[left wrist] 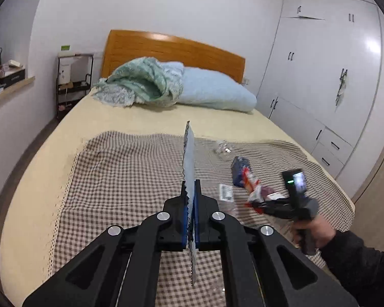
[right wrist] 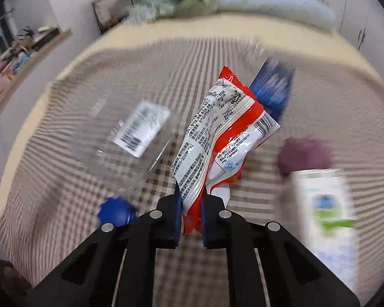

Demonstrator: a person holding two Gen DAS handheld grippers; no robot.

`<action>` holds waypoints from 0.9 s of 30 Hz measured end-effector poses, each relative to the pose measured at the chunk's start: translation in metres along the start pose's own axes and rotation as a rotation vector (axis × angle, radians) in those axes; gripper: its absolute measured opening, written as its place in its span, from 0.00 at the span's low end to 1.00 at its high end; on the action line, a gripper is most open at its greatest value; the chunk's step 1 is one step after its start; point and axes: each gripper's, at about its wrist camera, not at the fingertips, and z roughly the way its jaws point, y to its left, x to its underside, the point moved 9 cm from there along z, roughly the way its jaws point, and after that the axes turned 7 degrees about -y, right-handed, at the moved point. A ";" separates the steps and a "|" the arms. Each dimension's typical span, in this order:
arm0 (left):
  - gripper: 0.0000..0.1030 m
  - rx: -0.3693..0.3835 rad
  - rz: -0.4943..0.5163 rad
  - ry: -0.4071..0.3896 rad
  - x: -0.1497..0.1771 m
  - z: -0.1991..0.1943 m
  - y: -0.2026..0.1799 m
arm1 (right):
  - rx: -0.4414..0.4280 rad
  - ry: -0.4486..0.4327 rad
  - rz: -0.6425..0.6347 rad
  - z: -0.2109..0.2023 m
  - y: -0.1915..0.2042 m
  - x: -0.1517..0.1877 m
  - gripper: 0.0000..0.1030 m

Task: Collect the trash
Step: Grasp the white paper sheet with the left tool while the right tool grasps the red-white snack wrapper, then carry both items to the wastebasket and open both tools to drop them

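My left gripper is shut on a thin silvery wrapper with a serrated edge, seen edge-on and held above the checked blanket. My right gripper is shut on the bottom of a red-and-white snack wrapper, which stands up from its jaws. In the left wrist view a hand holds that right gripper low over the blanket. On the blanket lie a clear plastic bottle with a white label and a blue cap, a blue wrapper, a purple lump and a white carton.
A crumpled clear plastic piece lies farther up the bed. A blue pillow and a green quilt sit by the wooden headboard. White wardrobes stand at right. A black rack and a cluttered ledge stand at left.
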 end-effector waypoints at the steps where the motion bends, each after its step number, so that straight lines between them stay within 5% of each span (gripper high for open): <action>1: 0.01 0.012 0.002 -0.010 -0.004 -0.008 -0.009 | 0.013 -0.041 -0.016 -0.034 -0.007 -0.004 0.11; 7: 0.01 0.097 0.059 -0.035 -0.017 -0.051 -0.094 | 0.029 -0.162 -0.015 -0.165 -0.051 0.012 0.11; 17: 0.01 0.243 0.200 -0.020 -0.009 -0.102 -0.241 | 0.090 -0.232 0.065 -0.277 -0.131 0.094 0.11; 21: 0.01 0.313 0.281 0.063 0.027 -0.093 -0.304 | 0.124 -0.214 0.095 -0.296 -0.167 0.142 0.11; 27: 0.01 0.482 0.422 0.279 0.130 -0.058 -0.429 | 0.156 -0.161 0.172 -0.310 -0.216 0.238 0.11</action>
